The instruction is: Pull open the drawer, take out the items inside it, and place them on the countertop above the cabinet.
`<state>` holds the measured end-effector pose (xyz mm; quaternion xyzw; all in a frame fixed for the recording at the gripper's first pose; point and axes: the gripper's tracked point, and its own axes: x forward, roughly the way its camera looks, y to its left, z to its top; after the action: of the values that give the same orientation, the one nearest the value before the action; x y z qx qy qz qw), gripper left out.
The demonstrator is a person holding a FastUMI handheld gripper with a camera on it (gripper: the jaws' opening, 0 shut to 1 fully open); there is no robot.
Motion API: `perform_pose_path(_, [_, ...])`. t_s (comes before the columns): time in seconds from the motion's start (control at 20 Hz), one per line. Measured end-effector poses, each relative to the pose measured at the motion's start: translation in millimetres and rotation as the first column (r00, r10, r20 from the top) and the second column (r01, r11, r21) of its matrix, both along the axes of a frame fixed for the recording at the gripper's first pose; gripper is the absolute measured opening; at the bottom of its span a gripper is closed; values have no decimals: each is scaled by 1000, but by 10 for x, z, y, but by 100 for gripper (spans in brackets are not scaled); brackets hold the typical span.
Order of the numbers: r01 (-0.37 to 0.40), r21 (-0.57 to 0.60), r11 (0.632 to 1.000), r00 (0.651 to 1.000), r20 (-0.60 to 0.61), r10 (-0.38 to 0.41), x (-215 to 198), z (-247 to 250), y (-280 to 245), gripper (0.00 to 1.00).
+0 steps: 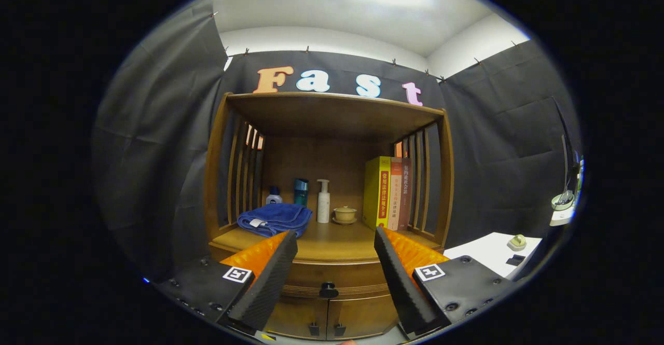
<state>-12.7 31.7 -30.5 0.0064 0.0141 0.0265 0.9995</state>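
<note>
A: Item one, gripper [336,241]. State?

B: Fingers [270,277] spread wide, nothing between them but air. They frame the cabinet [332,262] front, with the drawer [332,277] between and beyond the tips. My reading: lined up on the knob [328,289] for the pull, not yet touching it.

A: Drawer?

B: One, closed, just under the countertop [332,236]. One dark knob at its middle. Contents hidden; count unknown until it opens.

A: Below it?

B: Two doors [327,319], each with a small dark pull, side by side at the seam.

A: Countertop stock?

B: One blue towel [275,219], folded, towards the left front. Behind it three bottles [323,201]: one small with a dark cap, one teal, one white pump bottle. One cup [345,214] on a saucer beside the pump. Three books [388,193] upright against the right slats, which likely hold them up.

A: Why everything set back?

B: I judge it leaves the front middle of the countertop bare as landing room for what comes out of the drawer.

A: Anything off the cabinet?

B: One white table [487,254] to the right, bearing one small pale object and one dark flat one; what they are, I cannot tell.

A: Task progress?

B: Opening step not yet begun.
</note>
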Motion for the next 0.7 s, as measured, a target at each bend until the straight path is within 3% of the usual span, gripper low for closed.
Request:
perform_pose_path(0.3, [0, 10, 1000, 1000, 7, 0, 62, -27, 12, 98])
perform_pose_path(0.7, [-18, -44, 999, 999, -36, 17, 173, -422, 88, 98])
